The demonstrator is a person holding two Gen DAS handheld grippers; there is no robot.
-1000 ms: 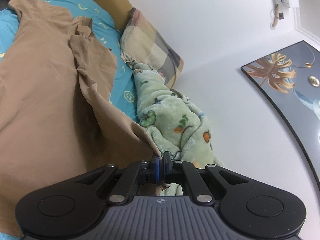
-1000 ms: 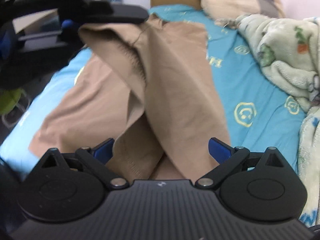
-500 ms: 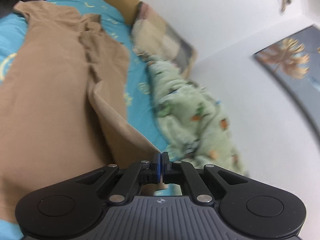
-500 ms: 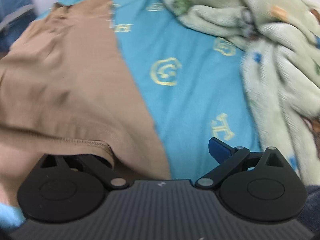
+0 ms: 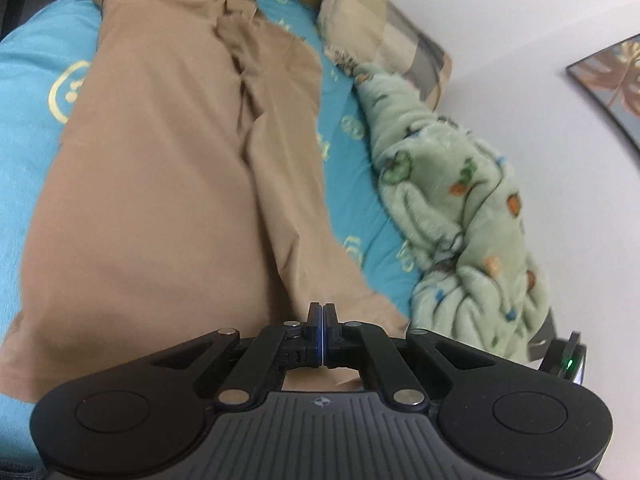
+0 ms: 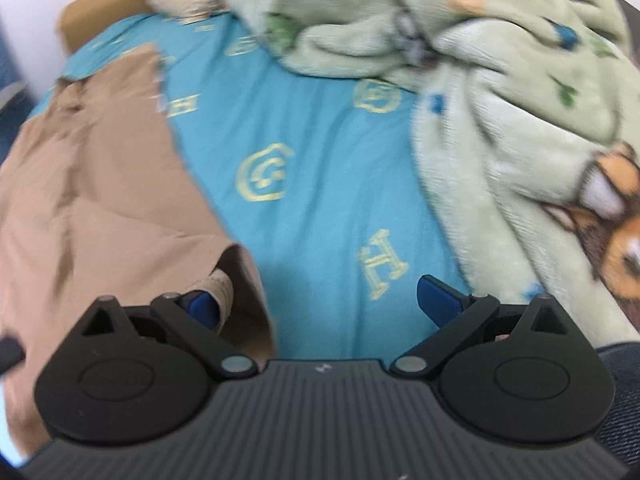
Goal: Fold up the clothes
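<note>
My left gripper (image 5: 322, 312) has its jaws pressed together right at the near hem of the tan shirt (image 5: 160, 184); whether cloth is pinched between the pads I can't tell (the tips hide it). My right gripper (image 6: 316, 300) has its jaws wide apart, w/ a curled hem corner of the shirt (image 6: 80, 184) lying against the left blue pad (image 6: 202, 305), not clamped. The shirt lies spread lengthwise on the blue bedsheet (image 5: 28, 80), collar at the far end. Just right of the shirt across a strip of sheet is the green fleece blanket (image 5: 460, 208); beyond the shirt's collar, a checked pillow (image 5: 384, 36).
</note>
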